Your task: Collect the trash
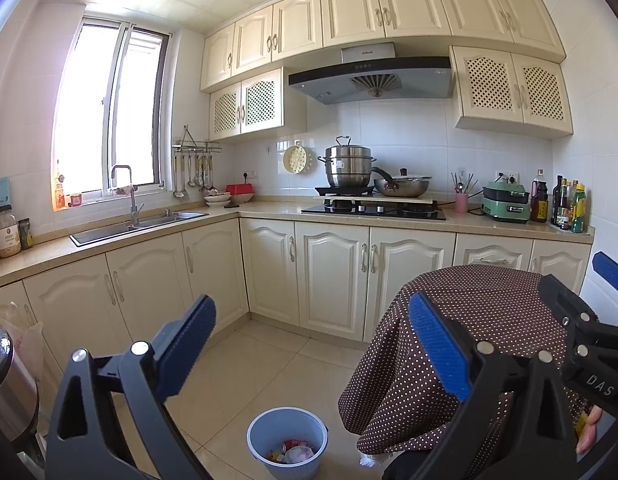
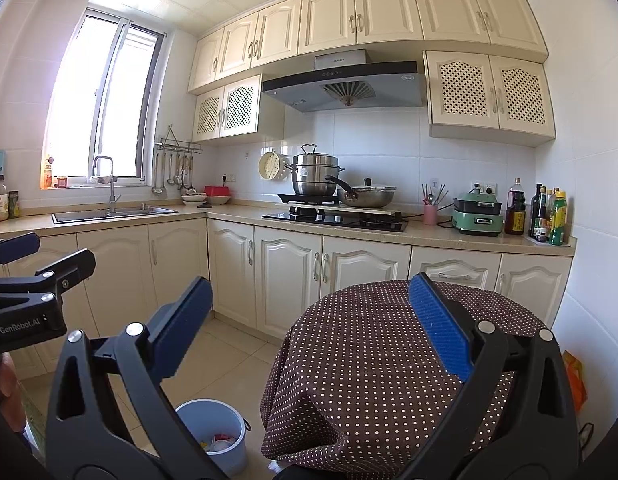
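light blue trash bin (image 1: 287, 440) upright on floor tiles beside the draped table, holding crumpled wrappers (image 1: 295, 453).

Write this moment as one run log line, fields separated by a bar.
left gripper open, empty | right gripper open, empty | blue bin on floor, trash inside | dotted tablecloth bare

The left black plastic tongs (image 1: 313, 356) carry ribbed blue rubber pads (image 1: 437, 344) on angular arms with triangular cut-outs and round silver rivets. The right black plastic tongs (image 2: 309, 332) match them. White lettering reads "DAS" at 3 o'clock in the left view, "GenRobot.AI" at 9 o'clock in the right.
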`<state>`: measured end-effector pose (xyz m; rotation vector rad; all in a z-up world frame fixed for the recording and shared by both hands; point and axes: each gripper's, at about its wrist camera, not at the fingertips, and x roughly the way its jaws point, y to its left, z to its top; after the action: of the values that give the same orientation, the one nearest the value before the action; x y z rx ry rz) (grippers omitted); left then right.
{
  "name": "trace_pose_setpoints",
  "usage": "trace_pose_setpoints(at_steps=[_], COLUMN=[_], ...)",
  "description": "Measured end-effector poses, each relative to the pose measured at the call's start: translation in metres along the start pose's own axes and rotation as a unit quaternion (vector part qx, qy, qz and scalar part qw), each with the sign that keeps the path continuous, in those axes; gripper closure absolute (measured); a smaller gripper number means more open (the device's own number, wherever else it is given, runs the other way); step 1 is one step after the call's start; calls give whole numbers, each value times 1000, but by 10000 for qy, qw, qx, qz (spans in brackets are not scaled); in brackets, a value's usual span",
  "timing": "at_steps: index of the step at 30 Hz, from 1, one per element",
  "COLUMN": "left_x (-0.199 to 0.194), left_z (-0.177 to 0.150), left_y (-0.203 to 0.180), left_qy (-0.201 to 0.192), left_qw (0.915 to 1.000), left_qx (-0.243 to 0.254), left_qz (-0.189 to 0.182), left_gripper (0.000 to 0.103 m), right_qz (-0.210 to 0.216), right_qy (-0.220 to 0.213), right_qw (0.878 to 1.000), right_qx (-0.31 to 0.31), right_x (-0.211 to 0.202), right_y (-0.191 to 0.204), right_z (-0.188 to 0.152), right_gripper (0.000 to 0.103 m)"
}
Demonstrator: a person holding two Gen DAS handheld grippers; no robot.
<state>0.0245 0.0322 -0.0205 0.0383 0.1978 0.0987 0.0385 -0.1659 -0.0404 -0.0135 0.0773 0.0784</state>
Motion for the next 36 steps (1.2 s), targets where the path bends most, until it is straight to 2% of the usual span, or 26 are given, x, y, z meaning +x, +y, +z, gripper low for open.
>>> trace_pose_setpoints(at_steps=[27,36], left_x=[5,25], left_z=[-5,-16], left_y=[0,-3], left_qy=[70,394], left_qw=[10000,9992], left_qx=[-9,-10], left_qz=[17,-30], left_gripper=[8,8], right_qz=[23,129], right_qy=[72,330], right_qw=[10000,9994], right_qx=[14,38], right_x=[4,21], right_y=[2,5], right_z=[-6,-17], right_gripper=[6,6])
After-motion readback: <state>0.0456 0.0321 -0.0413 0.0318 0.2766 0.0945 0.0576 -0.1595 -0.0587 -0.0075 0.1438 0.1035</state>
